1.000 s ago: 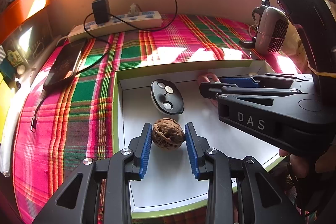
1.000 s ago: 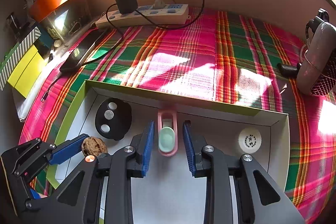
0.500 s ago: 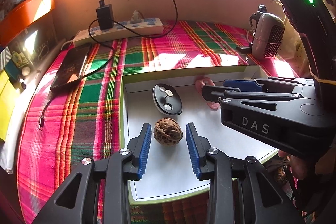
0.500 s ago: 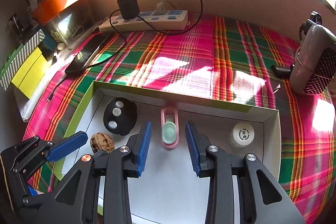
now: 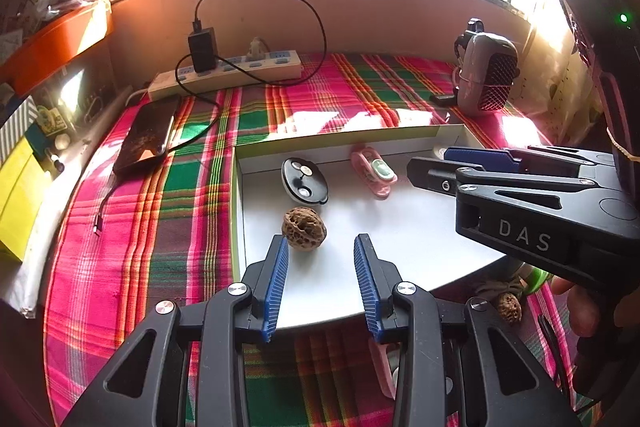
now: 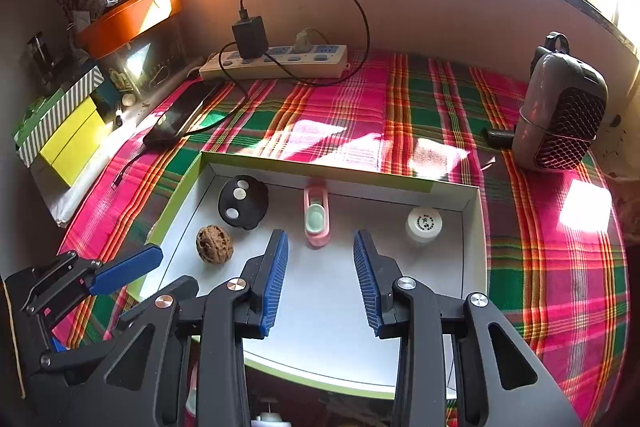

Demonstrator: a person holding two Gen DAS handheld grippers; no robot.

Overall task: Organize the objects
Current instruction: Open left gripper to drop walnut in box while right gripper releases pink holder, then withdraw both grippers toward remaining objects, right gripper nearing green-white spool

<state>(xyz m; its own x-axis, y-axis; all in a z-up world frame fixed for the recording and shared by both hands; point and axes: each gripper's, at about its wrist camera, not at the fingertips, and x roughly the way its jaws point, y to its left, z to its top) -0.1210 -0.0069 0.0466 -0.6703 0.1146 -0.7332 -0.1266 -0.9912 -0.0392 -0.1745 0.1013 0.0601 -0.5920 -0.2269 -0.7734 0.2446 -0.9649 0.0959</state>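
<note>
A white tray with a green rim (image 5: 348, 146) (image 6: 320, 174) lies on the plaid cloth. It holds a brown walnut (image 5: 304, 228) (image 6: 214, 243), a black disc with three white dots (image 5: 305, 181) (image 6: 243, 202), a pink clip (image 5: 374, 171) (image 6: 316, 219) and a small white jar (image 6: 424, 225). My left gripper (image 5: 321, 239) is open above the tray's near part, with the walnut just beyond its left fingertip. My right gripper (image 6: 320, 235) is open too, and the pink clip lies just past its tips. Neither holds anything. The right gripper (image 5: 444, 167) reaches in from the right.
A power strip (image 5: 236, 71) with a charger and cable lies along the back wall. A phone (image 5: 148, 135) is at the left, a grey grilled device (image 5: 486, 79) at the back right. Yellow boxes (image 6: 72, 143) stand far left. Another walnut (image 5: 508, 305) lies by the tray's front edge.
Both grippers have drawn back and upward. The walnut and the pink clip, earlier between the fingers, now lie beyond the fingertips in the tray. The jaws stand a little wider.
</note>
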